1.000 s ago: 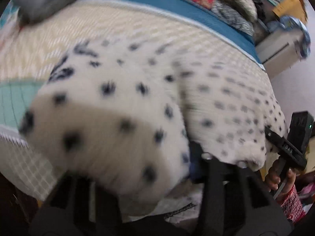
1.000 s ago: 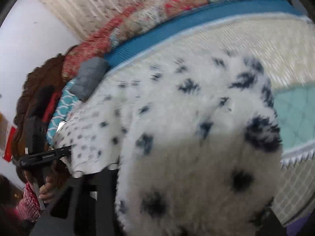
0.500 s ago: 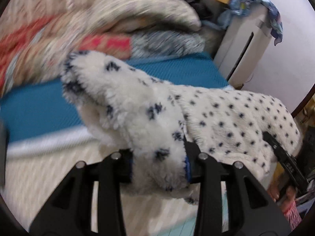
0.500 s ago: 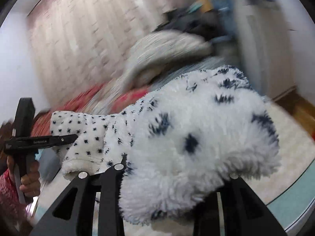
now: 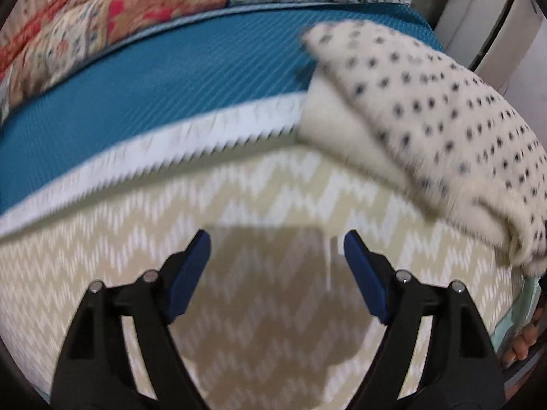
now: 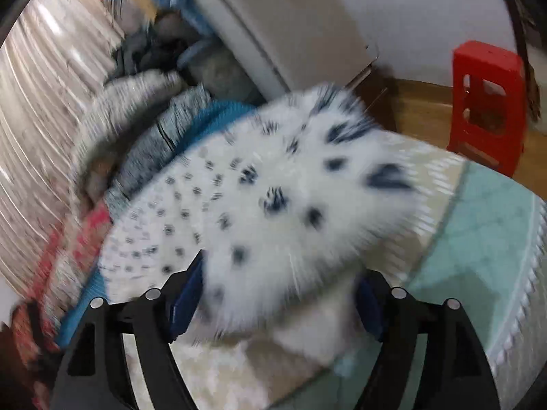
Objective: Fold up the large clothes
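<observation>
let go on the left: half a second ago clamped on the fleece, now the left gripper (image 5: 277, 256) spread wide with nothing between the blue pads (image 5: 191, 270), hovering over the bare zigzag bedcover (image 5: 239, 205). spotted fleece garment (image 5: 444, 130) dropped onto the bed, lying to the right in the left view with a folded edge doubled over itself, partly across the teal border band (image 5: 171, 78). right side different: right gripper (image 6: 277, 290) with jaws wide apart yet fleece (image 6: 290, 198) bulging up between them, so cannot tell from this blurred view whether gripped or merely resting there. likely meaning for the task: one fold carried over and laid down, left end released, right end about to follow or to be dragged straight; flattening and further folds probably remaining, since the cloth looks lumpy rather than flat. counted: one garment, two grippers, one red stool (image 6: 485, 102) on the floor, one white appliance (image 6: 280, 20) beyond the bed, a heap of quilts (image 5: 112, 17) at the head, number unclear.
</observation>
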`<state>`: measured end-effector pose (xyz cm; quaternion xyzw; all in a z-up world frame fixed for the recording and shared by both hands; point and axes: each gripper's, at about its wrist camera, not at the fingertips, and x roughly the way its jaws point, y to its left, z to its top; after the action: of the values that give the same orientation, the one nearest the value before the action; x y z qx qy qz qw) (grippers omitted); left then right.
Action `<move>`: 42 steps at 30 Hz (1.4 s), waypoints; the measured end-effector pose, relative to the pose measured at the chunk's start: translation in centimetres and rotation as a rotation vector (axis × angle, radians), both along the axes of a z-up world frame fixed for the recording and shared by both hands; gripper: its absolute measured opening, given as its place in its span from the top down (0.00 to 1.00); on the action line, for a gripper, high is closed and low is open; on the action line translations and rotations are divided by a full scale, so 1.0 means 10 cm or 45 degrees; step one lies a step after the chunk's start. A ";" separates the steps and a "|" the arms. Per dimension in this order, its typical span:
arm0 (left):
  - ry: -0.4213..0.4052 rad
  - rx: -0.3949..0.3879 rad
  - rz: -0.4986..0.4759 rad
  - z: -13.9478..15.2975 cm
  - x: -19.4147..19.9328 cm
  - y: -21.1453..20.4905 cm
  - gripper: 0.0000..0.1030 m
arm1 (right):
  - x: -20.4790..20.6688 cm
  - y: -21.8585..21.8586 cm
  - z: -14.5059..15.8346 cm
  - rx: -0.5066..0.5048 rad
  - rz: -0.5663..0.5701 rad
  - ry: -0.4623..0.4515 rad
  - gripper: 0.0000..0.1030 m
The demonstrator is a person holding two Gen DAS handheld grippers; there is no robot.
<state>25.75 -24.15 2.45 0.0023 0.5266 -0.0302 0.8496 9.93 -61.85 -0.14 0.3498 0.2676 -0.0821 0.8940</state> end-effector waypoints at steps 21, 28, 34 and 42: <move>-0.251 0.153 -0.177 0.45 -2.81 0.14 0.15 | -2.45 1.88 0.08 -0.183 0.149 0.310 0.10; -0.242 0.090 -0.133 0.47 -3.40 0.38 0.15 | -2.74 2.22 0.32 -0.251 0.193 0.282 0.10; -0.278 0.039 -0.068 0.54 -3.74 0.55 0.15 | -2.92 2.41 0.54 -0.329 0.229 0.229 0.09; -0.347 0.064 -0.006 0.63 -3.93 0.65 0.15 | -3.07 2.46 0.60 -0.344 0.198 0.256 0.09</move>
<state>-13.57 -17.62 8.79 0.0289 0.4070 -0.0184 0.9128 -20.74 -37.26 5.83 0.1950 0.3683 -0.0824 0.9053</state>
